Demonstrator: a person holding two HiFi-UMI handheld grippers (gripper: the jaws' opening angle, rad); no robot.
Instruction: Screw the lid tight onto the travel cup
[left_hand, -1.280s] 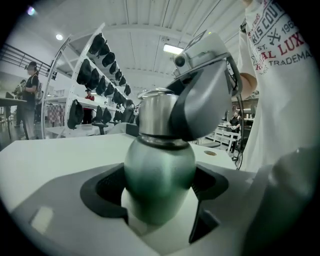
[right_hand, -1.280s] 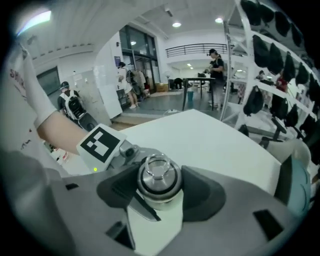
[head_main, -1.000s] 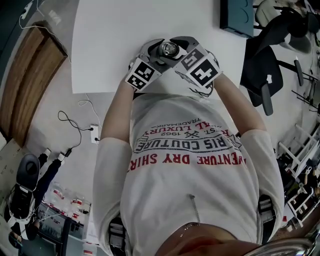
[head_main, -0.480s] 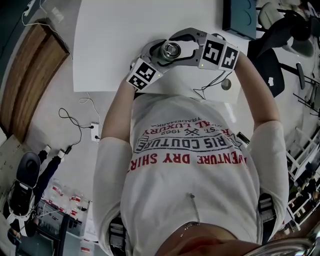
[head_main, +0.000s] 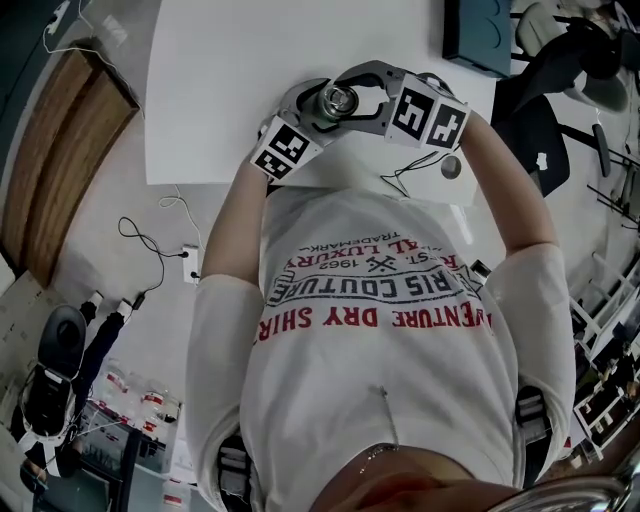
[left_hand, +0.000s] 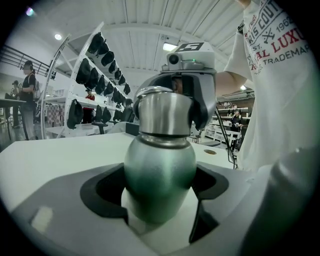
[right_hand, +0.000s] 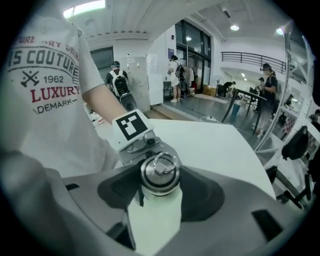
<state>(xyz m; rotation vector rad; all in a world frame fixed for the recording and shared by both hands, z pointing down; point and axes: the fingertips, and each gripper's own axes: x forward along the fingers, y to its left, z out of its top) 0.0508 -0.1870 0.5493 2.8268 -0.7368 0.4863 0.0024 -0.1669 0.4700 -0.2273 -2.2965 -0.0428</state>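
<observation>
Head view: the travel cup (head_main: 338, 98) was held upright at the white table's (head_main: 250, 70) near edge. Only the left gripper view showed its green-tinted steel body, clamped by the left gripper (left_hand: 160, 192). The right gripper view showed the ring-topped lid (right_hand: 160, 172) between the right gripper's (right_hand: 160, 189) jaws, which had just been closing and apparently pressed it.

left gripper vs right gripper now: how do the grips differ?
The left gripper clamps the travel cup by its rounded body; the right gripper has just been closing its jaws, which now press on the lid. The left gripper comes in from the side; the right gripper angles down from above. Both are shut on the one travel cup, over the white table.
</observation>
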